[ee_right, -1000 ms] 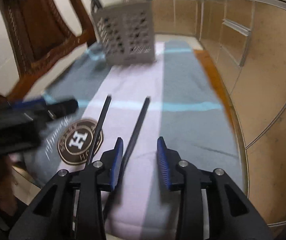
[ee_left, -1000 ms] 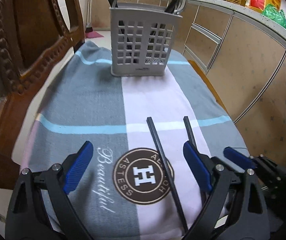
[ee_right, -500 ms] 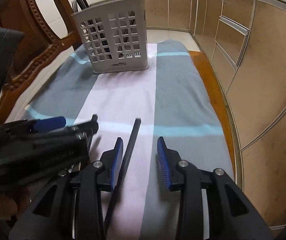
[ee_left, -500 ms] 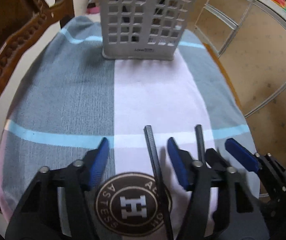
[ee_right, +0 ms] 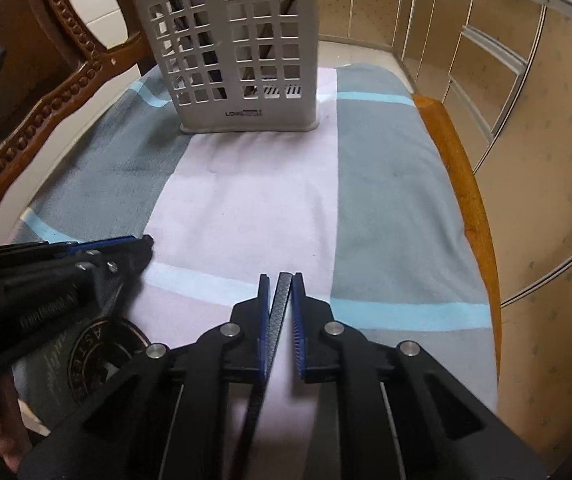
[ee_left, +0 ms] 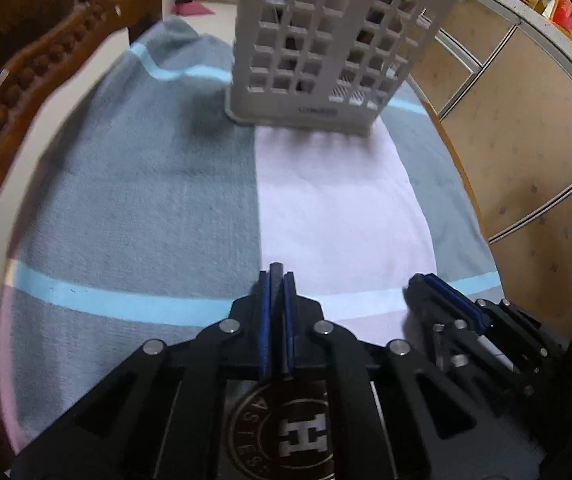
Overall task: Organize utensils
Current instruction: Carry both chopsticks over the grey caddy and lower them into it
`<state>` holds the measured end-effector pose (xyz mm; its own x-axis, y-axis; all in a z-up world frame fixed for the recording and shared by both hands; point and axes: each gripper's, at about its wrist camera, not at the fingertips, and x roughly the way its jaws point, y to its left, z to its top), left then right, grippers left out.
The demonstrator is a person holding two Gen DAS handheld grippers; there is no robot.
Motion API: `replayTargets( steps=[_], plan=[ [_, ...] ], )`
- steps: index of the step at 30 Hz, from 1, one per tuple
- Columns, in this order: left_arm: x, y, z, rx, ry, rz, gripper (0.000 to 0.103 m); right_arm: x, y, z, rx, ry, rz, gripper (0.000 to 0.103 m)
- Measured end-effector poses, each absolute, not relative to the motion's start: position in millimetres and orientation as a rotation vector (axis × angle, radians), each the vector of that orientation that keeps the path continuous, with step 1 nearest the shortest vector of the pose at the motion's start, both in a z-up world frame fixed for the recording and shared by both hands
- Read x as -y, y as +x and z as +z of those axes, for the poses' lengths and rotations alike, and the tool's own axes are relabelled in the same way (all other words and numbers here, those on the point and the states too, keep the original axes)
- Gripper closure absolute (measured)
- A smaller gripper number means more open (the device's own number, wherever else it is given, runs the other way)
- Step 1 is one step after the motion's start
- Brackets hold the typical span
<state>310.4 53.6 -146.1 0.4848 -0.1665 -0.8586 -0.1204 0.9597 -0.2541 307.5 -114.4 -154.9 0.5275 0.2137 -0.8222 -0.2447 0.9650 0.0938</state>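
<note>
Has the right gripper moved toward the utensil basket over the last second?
Yes. In the right wrist view the grey basket now looms larger and nearer, so the right gripper, clamping a black chopstick, moved toward it.

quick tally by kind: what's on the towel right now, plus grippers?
Black chopsticks: 2, one in the left gripper, one in the right gripper
Grey utensil caddy: 1
Grippers: 2
Total: 5

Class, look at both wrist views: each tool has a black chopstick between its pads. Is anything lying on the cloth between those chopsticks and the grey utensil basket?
Nothing visible does. The left tool and right tool each close on a chopstick; only bare striped cloth lies before the basket.
</note>
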Motion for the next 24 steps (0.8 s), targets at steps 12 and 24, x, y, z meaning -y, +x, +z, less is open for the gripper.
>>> replayTargets(
  steps=[12,24],
  plan=[
    [-44.8,235.4,-12.9,-0.774,-0.202,-0.112,0.096,157.2,231.1,-23.4,-0.698,0.109,0.429,0.096],
    [-82.9,259.2,202.7,-0.430,-0.233,-0.127,0.096,174.4,269.7,142.2,-0.381,0.160,0.446,0.096]
  ],
)
